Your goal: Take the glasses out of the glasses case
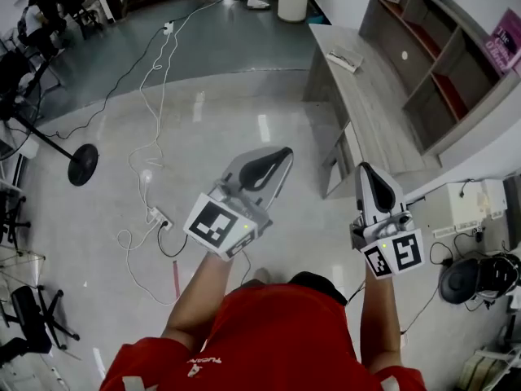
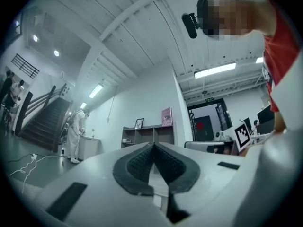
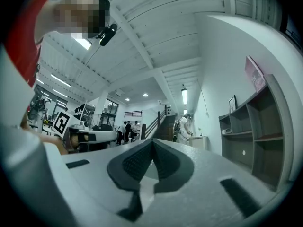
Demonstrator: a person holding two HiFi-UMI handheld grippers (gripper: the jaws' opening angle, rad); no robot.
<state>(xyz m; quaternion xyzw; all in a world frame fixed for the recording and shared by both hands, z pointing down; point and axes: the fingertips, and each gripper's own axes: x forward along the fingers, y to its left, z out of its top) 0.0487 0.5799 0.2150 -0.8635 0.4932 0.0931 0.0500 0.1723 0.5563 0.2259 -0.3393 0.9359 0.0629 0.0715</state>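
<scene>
Fingers (image 2: 139, 164) of the left gripper (image 2: 154, 144): ribbed black pads pressed together along their whole length, nothing between them. Fingers (image 3: 137, 162) of the right gripper (image 3: 152, 141): same, pads meet at the tip and nothing is clamped.

Head view: both grippers are held out in front of the person's red shirt (image 1: 260, 332), over bare floor (image 1: 244, 112). The left gripper (image 1: 281, 157) is angled toward the upper right and the right gripper (image 1: 368, 169) points nearly straight up the frame. They are well apart. The marker cubes (image 1: 218, 222) (image 1: 393, 255) face the camera. The hands are mostly hidden behind the cubes.

Glasses case: not identifiable in any view. A small flat object (image 1: 346, 58) lies on the long grey desk (image 1: 366, 104) ahead and to the right, too small to tell what it is. The grey shelf unit (image 1: 440, 63) behind the desk is cut off by the frame edge.

Floor: white cables (image 1: 151, 137) run to a power strip (image 1: 160, 218), and a round black stand base (image 1: 83, 164) sits at left.

Gripper views look up and outward, showing a staircase (image 2: 45, 122) and a figure in white (image 2: 75, 131) beside a counter. Detail there is blurred.
</scene>
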